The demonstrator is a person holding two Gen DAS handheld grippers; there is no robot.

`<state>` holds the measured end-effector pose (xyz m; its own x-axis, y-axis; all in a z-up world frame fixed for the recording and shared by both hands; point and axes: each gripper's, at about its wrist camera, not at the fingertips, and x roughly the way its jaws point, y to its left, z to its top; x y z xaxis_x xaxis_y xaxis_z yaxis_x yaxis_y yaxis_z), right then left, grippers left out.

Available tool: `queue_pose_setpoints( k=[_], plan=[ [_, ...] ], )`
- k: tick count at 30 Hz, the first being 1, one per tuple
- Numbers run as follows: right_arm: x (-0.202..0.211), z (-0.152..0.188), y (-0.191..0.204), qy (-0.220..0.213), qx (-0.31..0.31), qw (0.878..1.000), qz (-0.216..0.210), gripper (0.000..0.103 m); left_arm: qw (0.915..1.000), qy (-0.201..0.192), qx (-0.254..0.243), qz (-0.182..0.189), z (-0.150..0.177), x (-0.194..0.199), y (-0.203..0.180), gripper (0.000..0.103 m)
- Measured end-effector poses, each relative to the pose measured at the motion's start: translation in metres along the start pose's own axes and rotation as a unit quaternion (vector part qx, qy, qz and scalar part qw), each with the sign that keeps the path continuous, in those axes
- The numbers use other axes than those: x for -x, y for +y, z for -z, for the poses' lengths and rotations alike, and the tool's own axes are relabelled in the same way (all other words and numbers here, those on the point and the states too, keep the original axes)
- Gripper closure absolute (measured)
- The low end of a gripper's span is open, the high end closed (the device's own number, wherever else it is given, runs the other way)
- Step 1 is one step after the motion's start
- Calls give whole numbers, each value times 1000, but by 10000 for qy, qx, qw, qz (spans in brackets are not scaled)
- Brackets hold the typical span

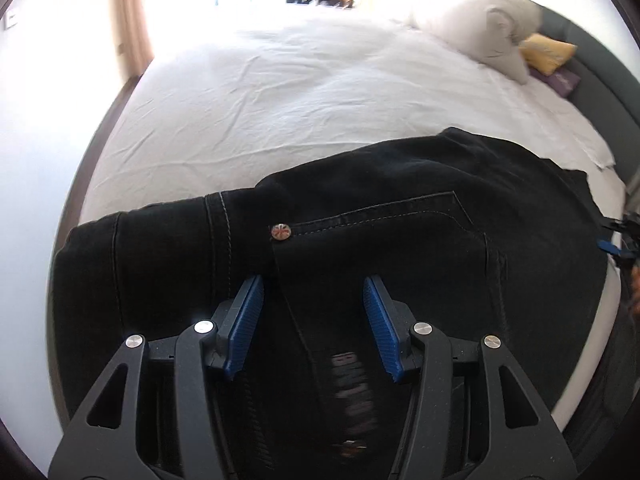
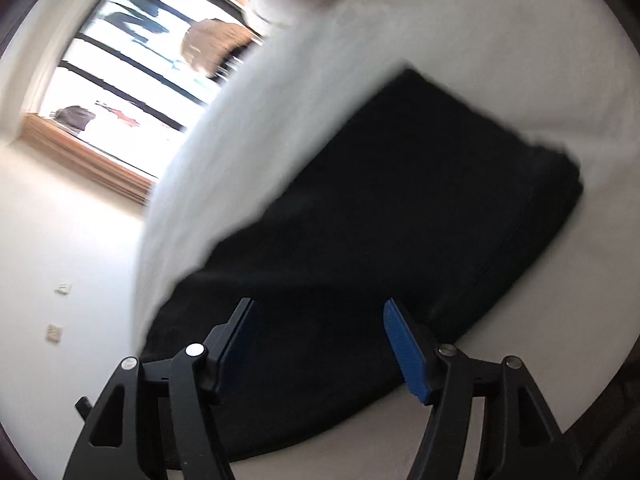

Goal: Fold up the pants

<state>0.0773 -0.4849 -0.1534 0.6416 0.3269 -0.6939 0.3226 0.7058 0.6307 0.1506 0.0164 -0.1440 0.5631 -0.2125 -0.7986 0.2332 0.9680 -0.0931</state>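
I see the black denim pants (image 1: 360, 220) folded into a thick slab on the white bed (image 1: 280, 92), pale stitching and a metal rivet (image 1: 280, 232) just ahead of my left gripper (image 1: 314, 292). Its jaws stand apart above the cloth, gripping nothing. My right gripper (image 2: 320, 312) hangs wide open over the pants' near edge, empty.

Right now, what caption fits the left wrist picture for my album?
Open left tool hovers over folded black pants on a white bed, pillow behind.
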Motion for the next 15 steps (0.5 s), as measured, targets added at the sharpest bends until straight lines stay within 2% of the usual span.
queue_pose_setpoints(
  k=[2, 6, 9, 11, 13, 15],
  plan=[
    [-2, 0, -2, -96, -70, 9999, 82, 40, 9998, -3, -196, -47, -3, -3, -3, 52],
    [11, 1, 13, -84, 244, 9991, 328, 39, 9999, 17, -168, 28, -8, -4, 2, 51],
    [27, 13, 29, -127, 422, 9989, -129, 34, 9995, 209, -231, -74, -14, 4, -5, 51],
    [22, 17, 40, -55, 703, 9974, -177, 29, 9992, 182, -287, -222, -5, 14, -2, 48],
    [7, 18, 36, 110, 683, 9975, 114, 29, 9997, 185, -124, -48, 4, 13, 9, 48],
    [-3, 16, 19, 167, 446, 9988, 92, 35, 9999, 93, 12, 99, 8, 17, 14, 48]
  ],
)
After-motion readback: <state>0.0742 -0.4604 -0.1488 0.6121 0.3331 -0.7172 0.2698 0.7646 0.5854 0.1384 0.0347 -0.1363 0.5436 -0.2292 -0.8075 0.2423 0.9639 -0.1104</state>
